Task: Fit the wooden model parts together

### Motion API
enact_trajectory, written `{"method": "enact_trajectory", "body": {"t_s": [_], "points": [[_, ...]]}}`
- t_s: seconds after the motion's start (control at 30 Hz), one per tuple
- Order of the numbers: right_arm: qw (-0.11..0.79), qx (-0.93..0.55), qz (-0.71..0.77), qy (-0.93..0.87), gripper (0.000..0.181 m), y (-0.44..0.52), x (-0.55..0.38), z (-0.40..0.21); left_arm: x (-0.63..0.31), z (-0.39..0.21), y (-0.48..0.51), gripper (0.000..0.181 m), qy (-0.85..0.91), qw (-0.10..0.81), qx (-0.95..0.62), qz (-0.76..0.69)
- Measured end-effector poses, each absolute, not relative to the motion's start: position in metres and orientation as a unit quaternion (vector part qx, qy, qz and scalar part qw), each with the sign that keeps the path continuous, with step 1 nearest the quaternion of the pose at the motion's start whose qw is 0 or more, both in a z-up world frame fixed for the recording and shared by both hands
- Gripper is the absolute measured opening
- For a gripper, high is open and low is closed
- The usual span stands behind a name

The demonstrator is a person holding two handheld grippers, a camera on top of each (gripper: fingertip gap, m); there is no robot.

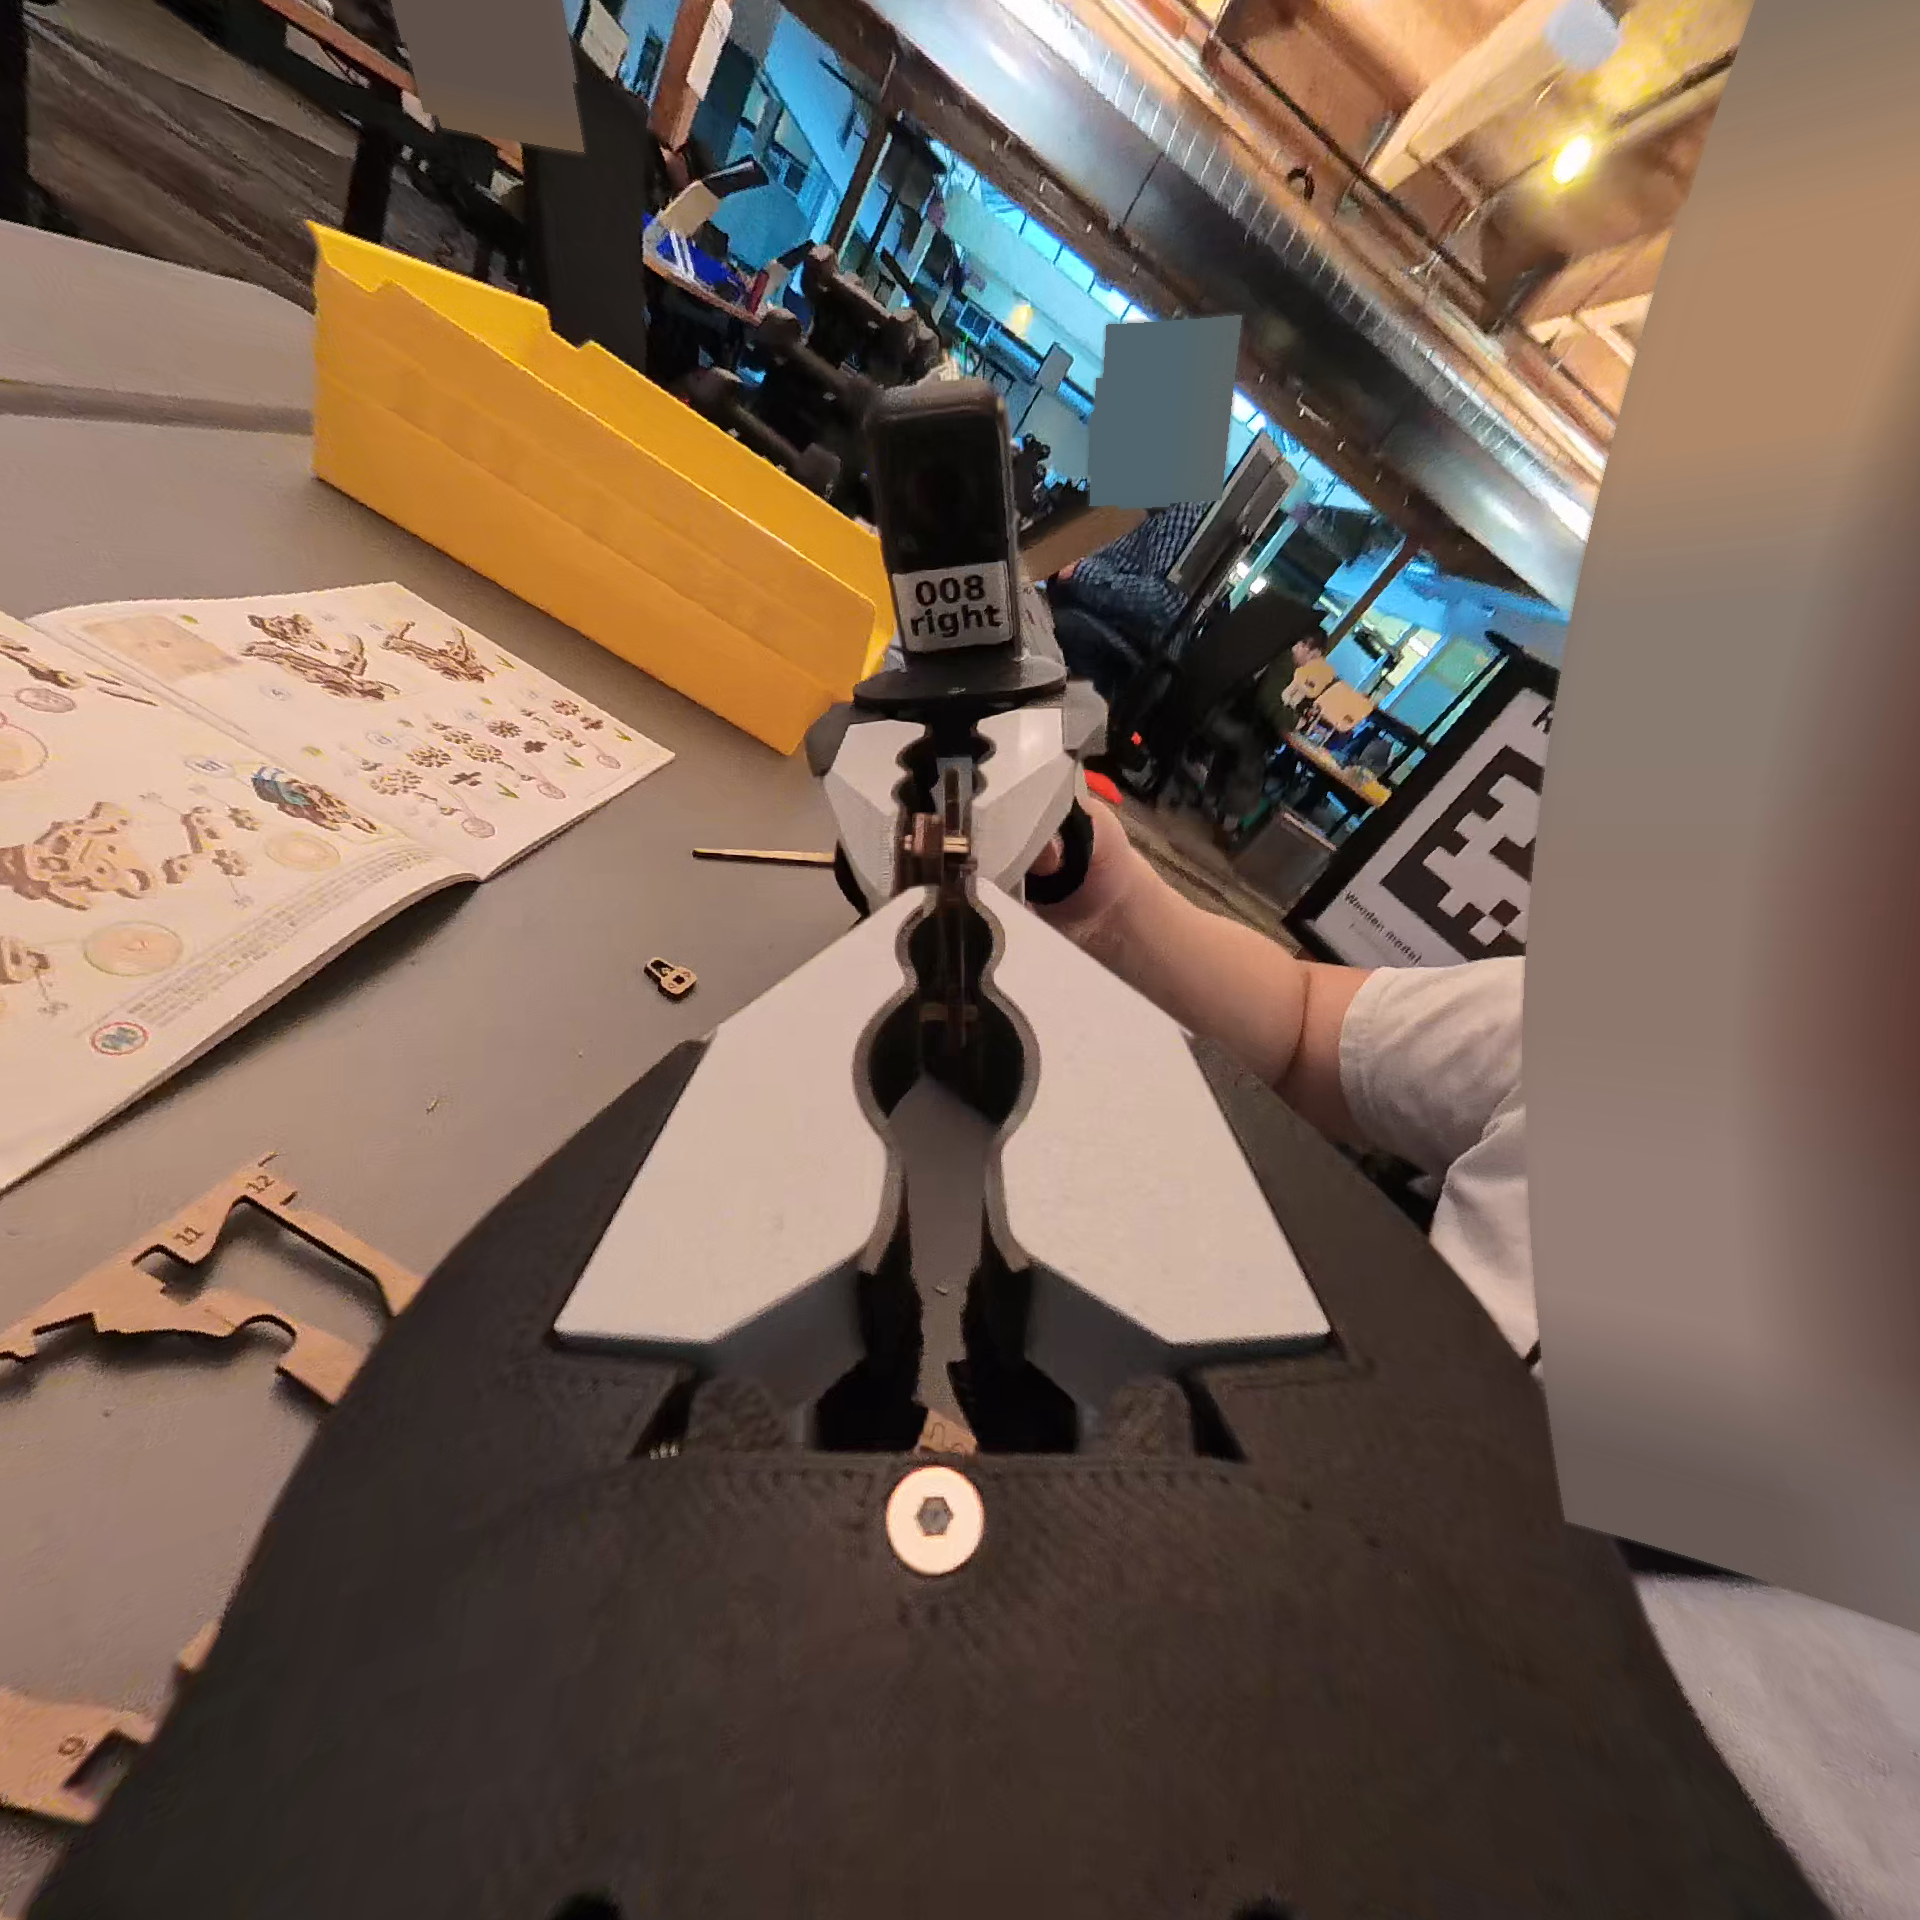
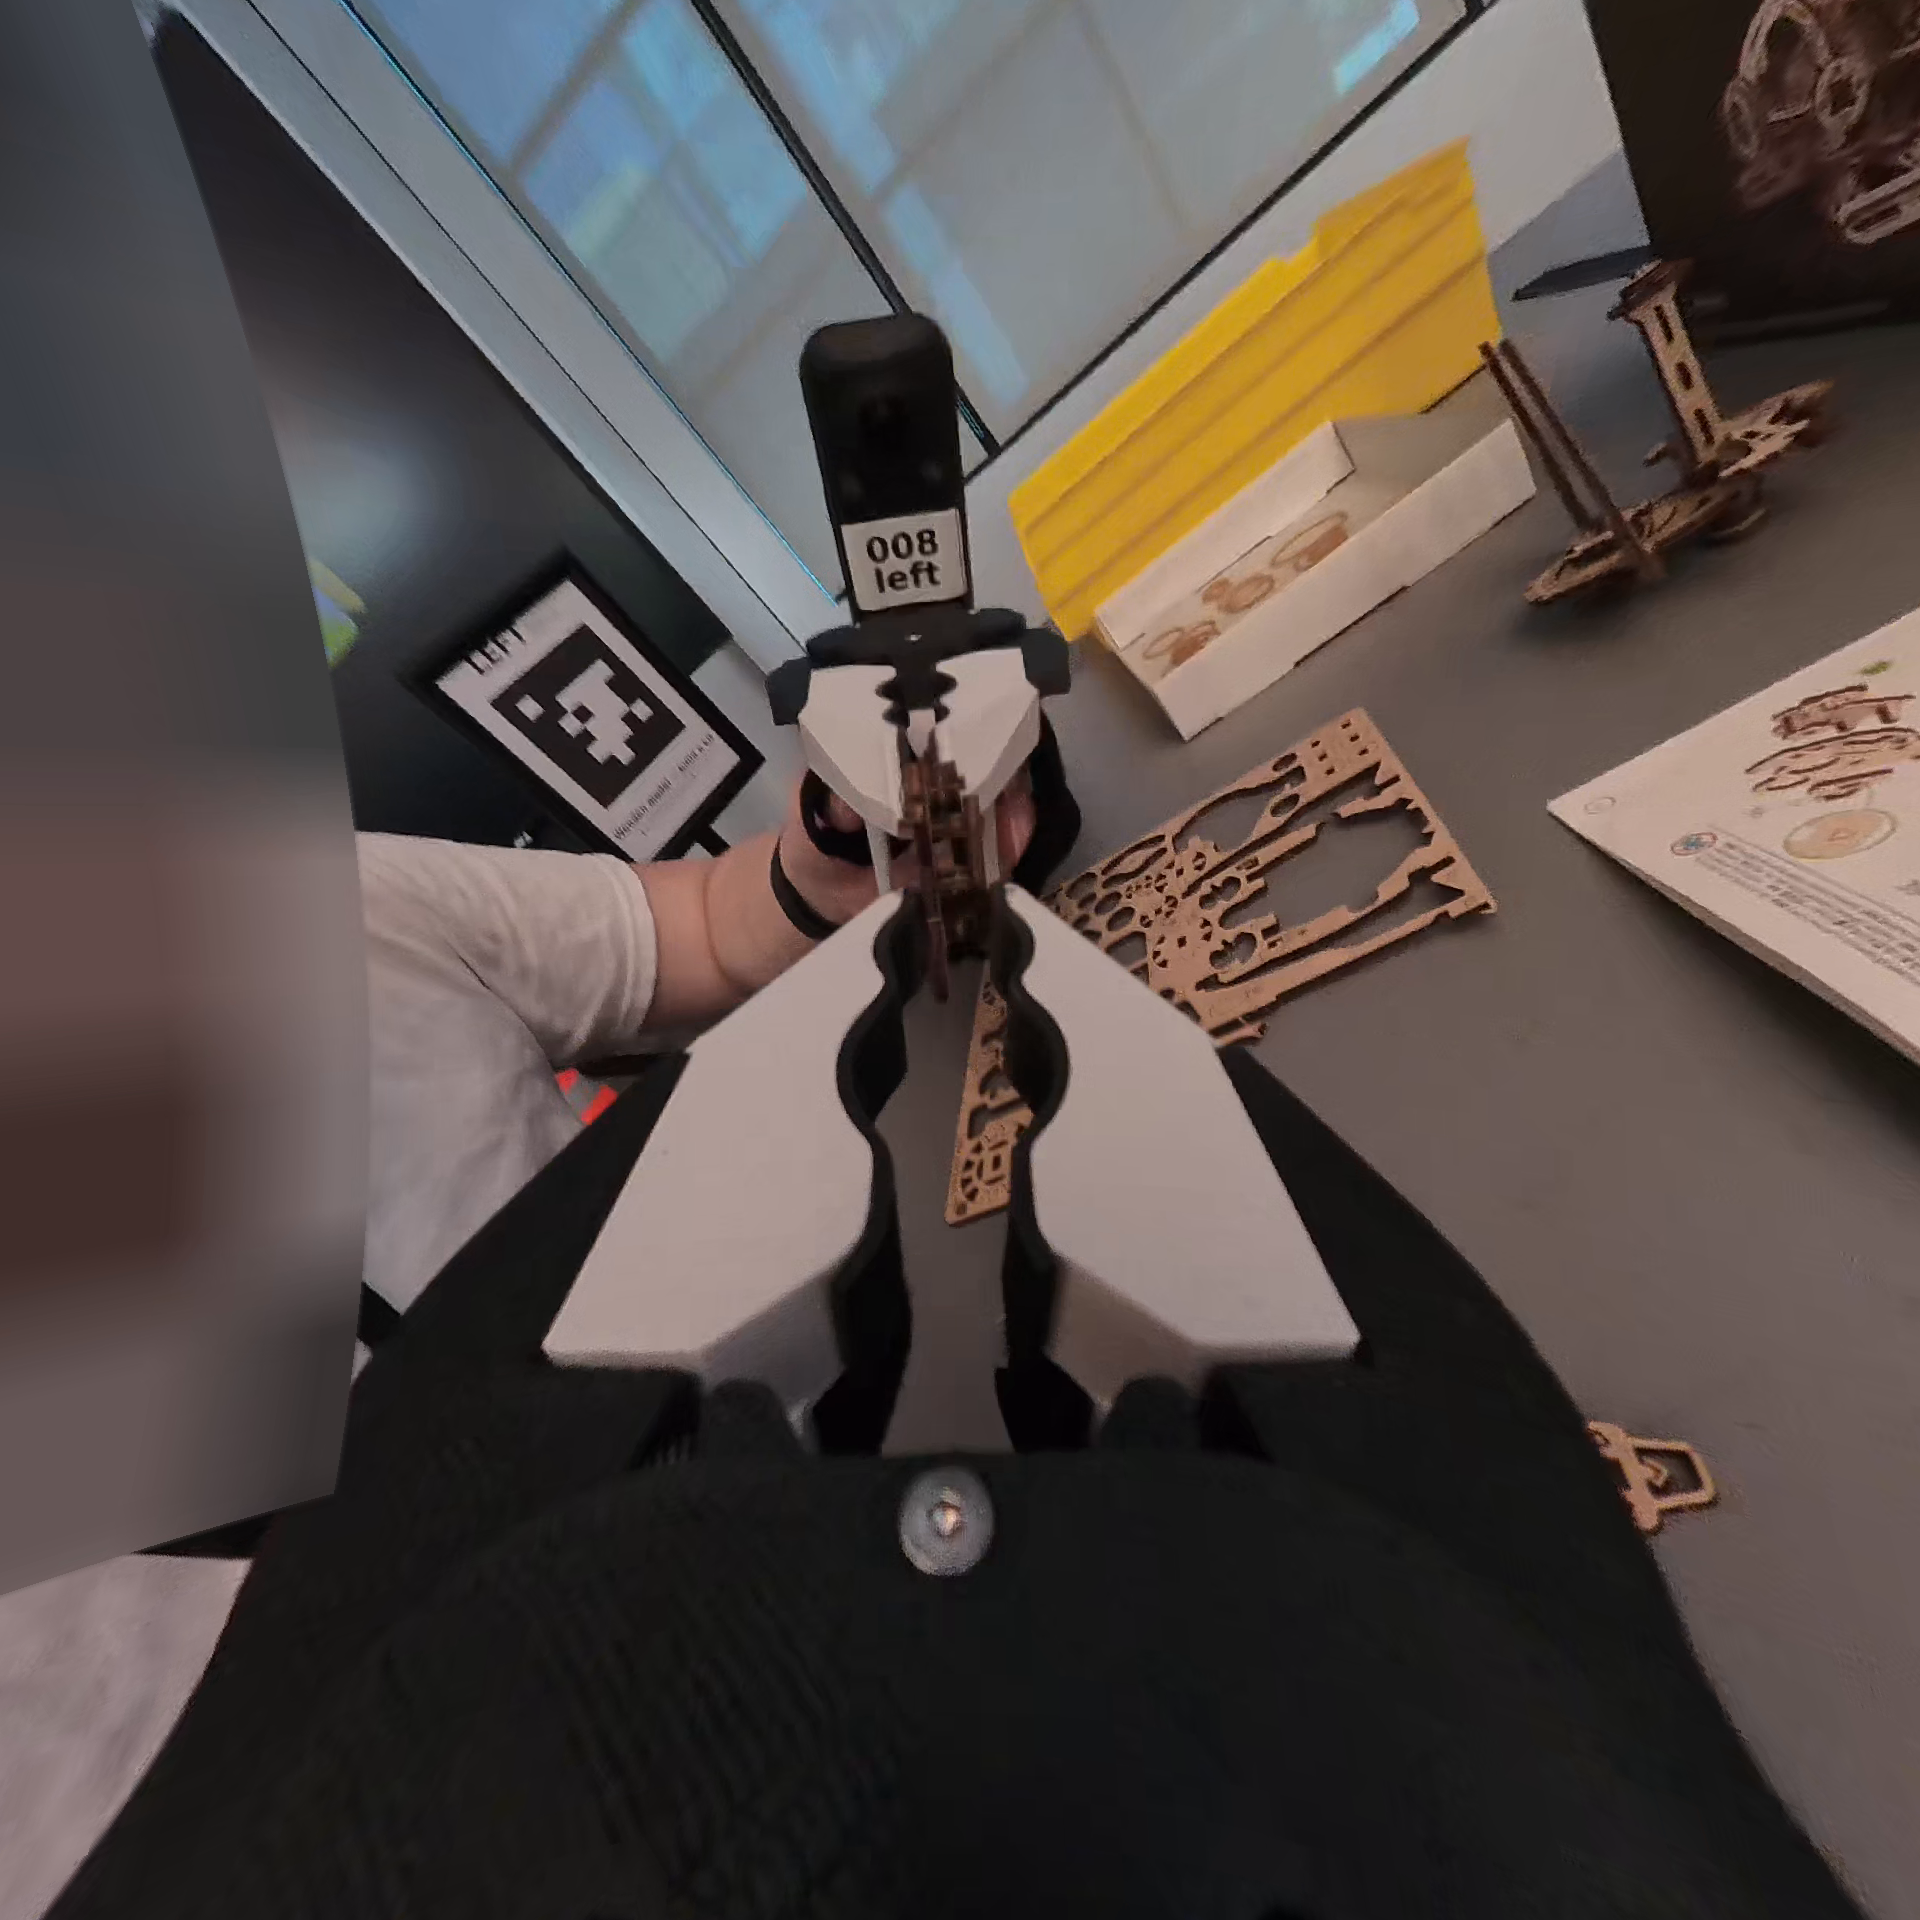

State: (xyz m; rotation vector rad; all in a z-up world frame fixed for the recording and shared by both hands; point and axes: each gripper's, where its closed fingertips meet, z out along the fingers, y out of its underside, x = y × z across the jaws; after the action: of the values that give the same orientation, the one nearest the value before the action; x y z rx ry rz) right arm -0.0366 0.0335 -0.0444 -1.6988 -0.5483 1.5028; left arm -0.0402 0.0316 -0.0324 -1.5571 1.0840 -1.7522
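Above the grey table (image 1: 644, 914), beside the yellow bin (image 1: 582, 488), left gripper (image 1: 943, 914) and right gripper (image 2: 940, 914) both clamp the wooden part (image 1: 940, 852).

Booklet (image 1: 260, 790) lies on table (image 1: 623, 997), seemingly before bin (image 1: 582, 488).

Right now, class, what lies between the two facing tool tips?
Small brown wooden model parts, pinched from both sides by the left tool and right tool; both wrist views show it.
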Motion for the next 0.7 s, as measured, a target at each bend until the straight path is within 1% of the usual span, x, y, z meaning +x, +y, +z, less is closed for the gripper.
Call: {"method": "enact_trajectory", "body": {"t_s": [0.1, 0.17, 0.2, 0.33, 0.37, 0.4, 0.43, 0.53, 0.57, 0.6, 0.7], "points": [[0.386, -0.667, 0.600, -0.216, 0.009, 0.032, -0.038, -0.045, -0.041, -0.031, 0.031, 0.002, 0.397, 0.269, -0.574, -0.663], [0.391, -0.671, 0.593, -0.214, 0.009, 0.033, -0.037, -0.046, -0.041, -0.029, 0.029, 0.017, 0.392, 0.258, -0.568, -0.676], [0.390, -0.672, 0.591, -0.216, 0.009, 0.033, -0.036, -0.046, -0.040, -0.029, 0.028, 0.020, 0.393, 0.253, -0.567, -0.678], [0.391, -0.678, 0.580, -0.225, 0.009, 0.033, -0.037, -0.049, -0.040, -0.034, 0.032, 0.015, 0.404, 0.271, -0.580, -0.654], [0.389, -0.675, 0.584, -0.228, 0.009, 0.031, -0.038, -0.047, -0.039, -0.037, 0.039, 0.034, 0.395, 0.287, -0.595, -0.638], [0.388, -0.673, 0.586, -0.229, 0.010, 0.030, -0.039, -0.046, -0.040, -0.038, 0.044, 0.042, 0.393, 0.302, -0.602, -0.626], [0.392, -0.674, 0.584, -0.228, 0.009, 0.030, -0.039, -0.045, -0.041, -0.037, 0.044, 0.037, 0.400, 0.309, -0.596, -0.624], [0.389, -0.673, 0.583, -0.235, 0.010, 0.028, -0.041, -0.045, -0.038, -0.043, 0.030, 0.038, 0.432, 0.271, -0.592, -0.624], [0.389, -0.674, 0.583, -0.233, 0.010, 0.028, -0.041, -0.045, -0.036, -0.047, 0.024, 0.034, 0.442, 0.255, -0.590, -0.626], [0.385, -0.674, 0.586, -0.233, 0.010, 0.027, -0.042, -0.045, -0.036, -0.049, 0.019, 0.014, 0.449, 0.242, -0.586, -0.630], [0.378, -0.671, 0.598, -0.223, 0.010, 0.027, -0.041, -0.044, -0.035, -0.046, 0.018, 0.012, 0.435, 0.232, -0.582, -0.646]]}}
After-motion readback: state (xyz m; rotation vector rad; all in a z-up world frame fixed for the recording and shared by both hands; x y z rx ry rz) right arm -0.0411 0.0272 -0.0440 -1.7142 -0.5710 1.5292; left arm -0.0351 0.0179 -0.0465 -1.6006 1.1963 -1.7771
